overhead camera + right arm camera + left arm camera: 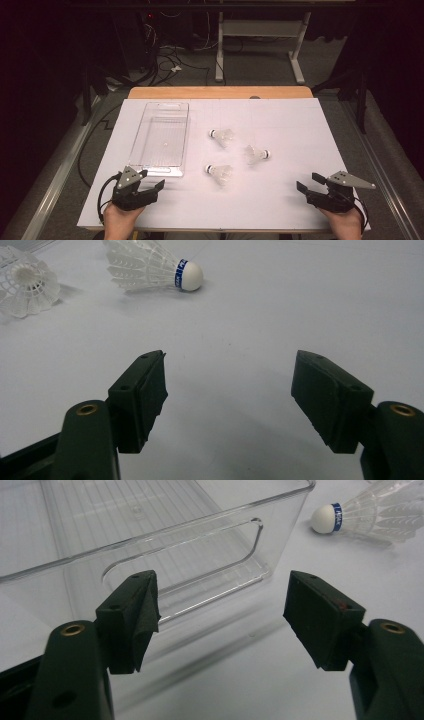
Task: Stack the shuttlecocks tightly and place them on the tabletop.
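Lying under everything, the white sheet [280, 190] covers most of the table [220, 92], whose wooden edge shows beyond the sheet's far side. The clear bin [161, 140] rests on the sheet, and places below are given from it. Its walls are see-through, so its outline is hard to trace in the high view; in the left gripper view [150, 545] its far end is cut off by the frame.

The left gripper [150, 181] sits just off the bin's near end, jaws apart with nothing between them; in its own view [220, 610] the bin's handle cut-out lies right ahead. The right gripper [311, 183] is well apart from the bin, toward the sheet's near right corner, jaws also spread and empty [227, 385].

Three shuttlecocks lie right of the bin, all on their sides. The far one [222, 136] is nearest the bin's middle. The near one [219, 172] lies off the bin's near corner. The right one [256, 154] lies farthest from the bin; the right gripper view shows its cork and blue band [155, 265], while another's skirt [25, 282] is cut off at that frame's edge.
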